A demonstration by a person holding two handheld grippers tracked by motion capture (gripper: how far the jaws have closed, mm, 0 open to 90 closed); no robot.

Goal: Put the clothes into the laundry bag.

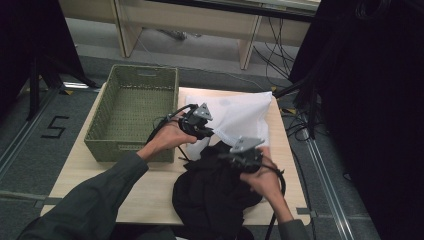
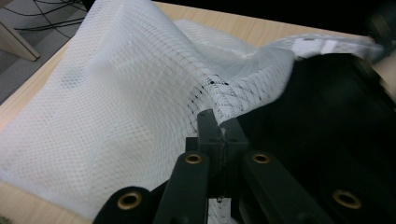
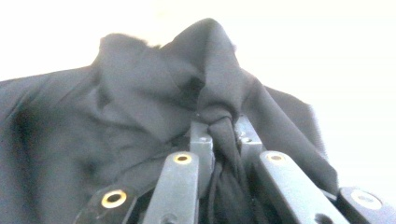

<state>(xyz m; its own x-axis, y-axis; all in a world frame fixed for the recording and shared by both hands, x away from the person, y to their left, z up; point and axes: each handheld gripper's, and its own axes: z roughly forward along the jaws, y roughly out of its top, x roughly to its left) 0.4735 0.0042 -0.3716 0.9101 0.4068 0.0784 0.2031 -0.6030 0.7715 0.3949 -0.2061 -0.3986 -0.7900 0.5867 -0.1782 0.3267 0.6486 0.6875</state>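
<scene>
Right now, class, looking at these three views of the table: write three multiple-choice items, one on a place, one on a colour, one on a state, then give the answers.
1. Where does the woven basket stand on the table?
A. Left part
B. Right edge
C. On the mesh bag

2. What colour is the garment?
A. White
B. Black
C. Green

3. What do the left tongs do?
A. Hang open
B. Grip the basket
C. Pinch the white mesh bag

Answers: 1 A, the high view shows it left of the bag. 2 B, dark cloth lies bunched in the right tongs. 3 C, the jaws close on the mesh edge.
</scene>
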